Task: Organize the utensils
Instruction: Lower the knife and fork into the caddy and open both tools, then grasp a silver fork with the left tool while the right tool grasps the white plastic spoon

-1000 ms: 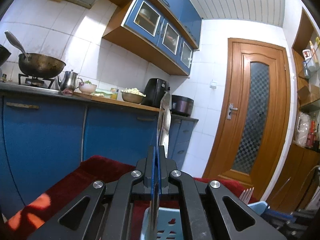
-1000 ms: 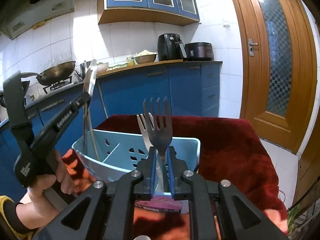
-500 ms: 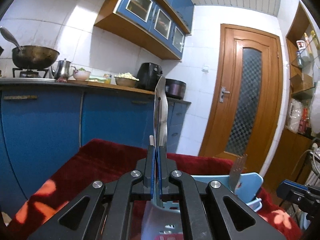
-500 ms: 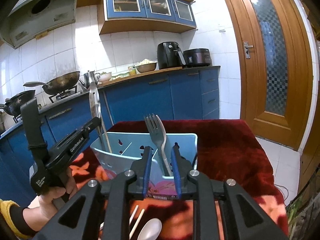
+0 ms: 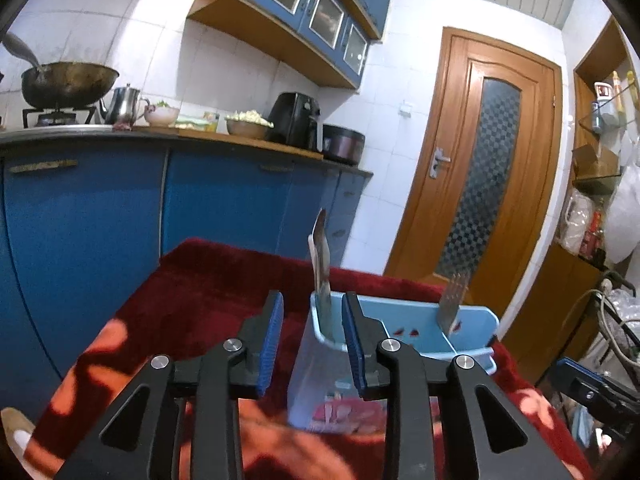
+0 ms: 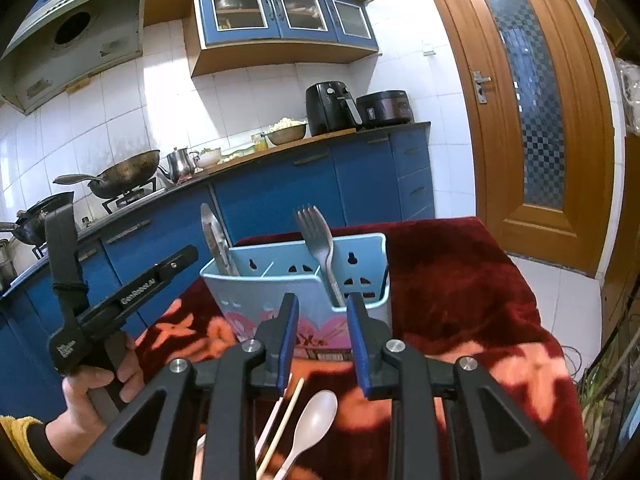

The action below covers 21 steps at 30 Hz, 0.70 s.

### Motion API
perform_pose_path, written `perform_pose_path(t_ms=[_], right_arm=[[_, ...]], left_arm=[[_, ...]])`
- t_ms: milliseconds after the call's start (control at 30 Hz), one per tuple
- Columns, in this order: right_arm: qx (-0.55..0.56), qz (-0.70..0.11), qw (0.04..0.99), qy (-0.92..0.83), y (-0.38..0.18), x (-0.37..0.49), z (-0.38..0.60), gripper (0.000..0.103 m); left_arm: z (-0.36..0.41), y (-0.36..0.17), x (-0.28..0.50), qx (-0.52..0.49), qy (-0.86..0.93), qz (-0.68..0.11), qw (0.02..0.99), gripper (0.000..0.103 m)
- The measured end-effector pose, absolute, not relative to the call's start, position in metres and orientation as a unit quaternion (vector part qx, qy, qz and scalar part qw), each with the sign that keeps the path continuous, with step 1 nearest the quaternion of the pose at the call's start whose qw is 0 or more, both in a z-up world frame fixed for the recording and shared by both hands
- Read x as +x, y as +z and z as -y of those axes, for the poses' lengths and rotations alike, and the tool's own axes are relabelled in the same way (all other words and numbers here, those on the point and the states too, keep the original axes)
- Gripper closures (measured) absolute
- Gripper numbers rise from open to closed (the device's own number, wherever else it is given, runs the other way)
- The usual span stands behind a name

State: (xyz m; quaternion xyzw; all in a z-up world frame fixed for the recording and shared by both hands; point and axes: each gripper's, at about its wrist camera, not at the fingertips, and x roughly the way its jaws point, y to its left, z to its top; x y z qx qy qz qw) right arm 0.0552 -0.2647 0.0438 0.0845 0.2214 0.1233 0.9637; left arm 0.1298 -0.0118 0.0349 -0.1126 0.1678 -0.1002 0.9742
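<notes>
A light blue utensil holder point(image 5: 420, 326) point(image 6: 276, 280) stands on the red cloth. A steel knife point(image 5: 322, 276) point(image 6: 218, 244) stands upright in its left end, and a fork point(image 6: 320, 246) point(image 5: 450, 304) in its right compartment. My left gripper point(image 5: 313, 344) point(image 6: 189, 254) sits just short of the holder. Its jaws are opening, with the knife seen in the gap but untouched by the pads. My right gripper point(image 6: 324, 344) is in front of the holder, jaws opening and nothing between them. A pale spoon point(image 6: 316, 416) and chopsticks point(image 6: 280, 420) lie on the cloth under it.
The table has a red patterned cloth point(image 6: 460, 280). Behind it runs a blue kitchen counter point(image 5: 224, 200) with a wok, kettle, bowls and an air fryer. A wooden door point(image 6: 532, 120) stands to the right. A hand point(image 6: 92, 388) holds the left gripper.
The left gripper let go of the knife, which now stands in the holder, and pulled back with its jaws apart. The right gripper released the fork and backed away.
</notes>
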Motion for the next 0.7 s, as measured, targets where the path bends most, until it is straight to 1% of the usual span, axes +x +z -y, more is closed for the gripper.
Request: perform_pose_path(t_ms=[300,700], right_arm=[[0.099,-0.245,0.958,0.108,0.035,0.037,0.266,0.074],[0.130,-0.297,0.942,0.081,0.021,0.011,0.269,0.070]], left_arm=[[0.002,0.038,0.101,-0.104,-0.112,-0.214,0.965,0.071],[-0.004,0.030,0.064,-0.068,-0.117,-0.292,0.947,0.071]])
